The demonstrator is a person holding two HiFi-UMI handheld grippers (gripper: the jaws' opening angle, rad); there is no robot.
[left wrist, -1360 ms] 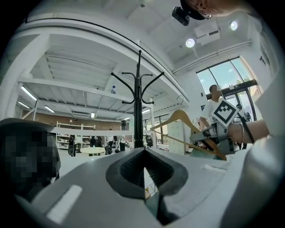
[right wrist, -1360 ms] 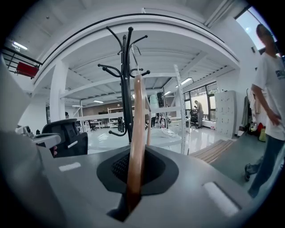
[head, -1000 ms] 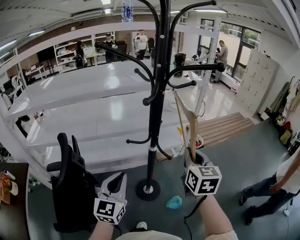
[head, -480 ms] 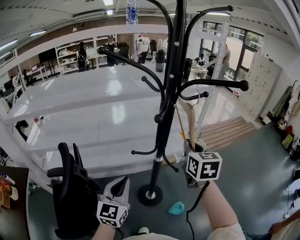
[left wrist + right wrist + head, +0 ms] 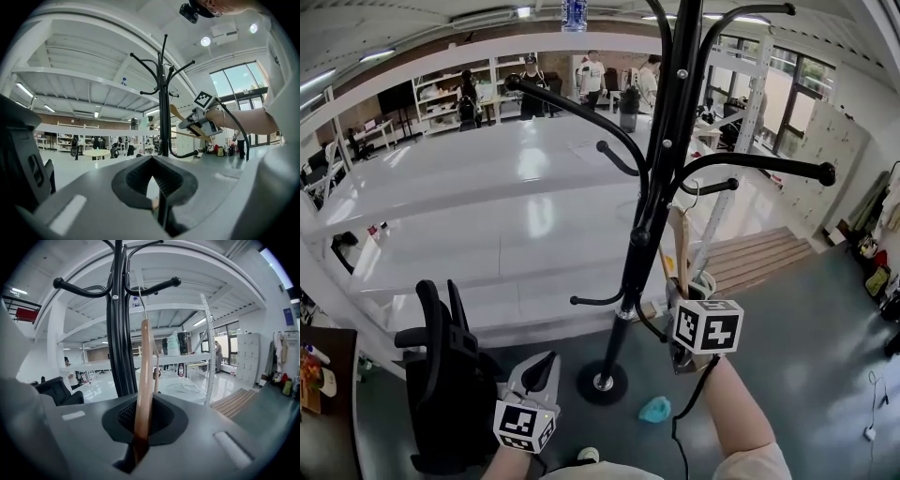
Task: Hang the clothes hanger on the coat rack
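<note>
A black coat rack (image 5: 661, 169) stands on a round base (image 5: 602, 382) in front of me. My right gripper (image 5: 682, 289) is shut on the lower end of a wooden clothes hanger (image 5: 679, 242) and holds it upright beside the pole. Its wire hook (image 5: 689, 192) is right at a short ball-tipped rack arm (image 5: 712, 186); whether it rests on the arm I cannot tell. In the right gripper view the hanger (image 5: 143, 380) rises from the jaws and the hook (image 5: 140, 301) reaches the arm (image 5: 157, 287). My left gripper (image 5: 540, 367) hangs low left of the base, shut and empty.
A black office chair (image 5: 441, 375) stands at the lower left beside the left gripper. White shelving (image 5: 487, 197) runs behind the rack. A blue item (image 5: 654, 409) lies on the floor near the base. A wooden pallet (image 5: 759, 255) lies to the right. People stand far back.
My right gripper has risen with the hanger, bringing its hook up to the short rack arm. The left gripper has stayed low and shut.
</note>
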